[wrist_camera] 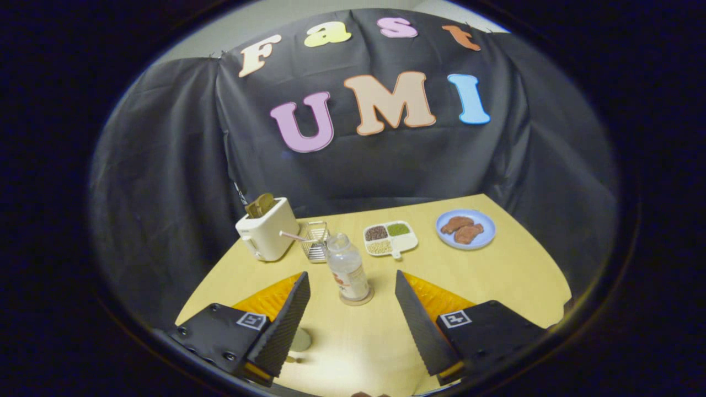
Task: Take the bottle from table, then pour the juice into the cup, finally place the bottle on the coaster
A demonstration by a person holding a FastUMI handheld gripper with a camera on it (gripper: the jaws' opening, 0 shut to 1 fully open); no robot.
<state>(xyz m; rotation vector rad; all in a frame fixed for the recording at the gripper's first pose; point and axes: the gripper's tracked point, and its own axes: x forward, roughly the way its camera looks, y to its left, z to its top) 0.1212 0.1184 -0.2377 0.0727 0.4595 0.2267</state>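
Here, the tool [353, 292] hangs above the near part of the yellow bench [496, 281], its two black ribbed fingers [287, 325] spread wide and holding nothing. The bottle [347, 270] stands upright on the round coaster [357, 300], just ahead of the fingertips and in line with the gap between them, a little nearer the left finger. Neither finger touches it. The bottle is clear with a pale cap and a light label carrying a red mark; whether any juice remains inside, hard to tell at this size.

Taking the bottle as landmark:
- Behind it and to its left, a cream toaster [267, 229] with brown slices poking from the top.
- Directly behind it, almost touching in the view, a small wire basket [315, 242] with a thin pinkish stick across its rim.
- Behind it and to its right, a white divided dish [390, 238] with dark, green and pale grains in separate compartments.
- Farther right of that, well apart from the bottle, a blue plate [466, 229] bearing two brown pieces of food.
- Nearer than the bottle, beside the left finger, a pale rounded object [300, 340], partly hidden; possibly the cup, not certain.
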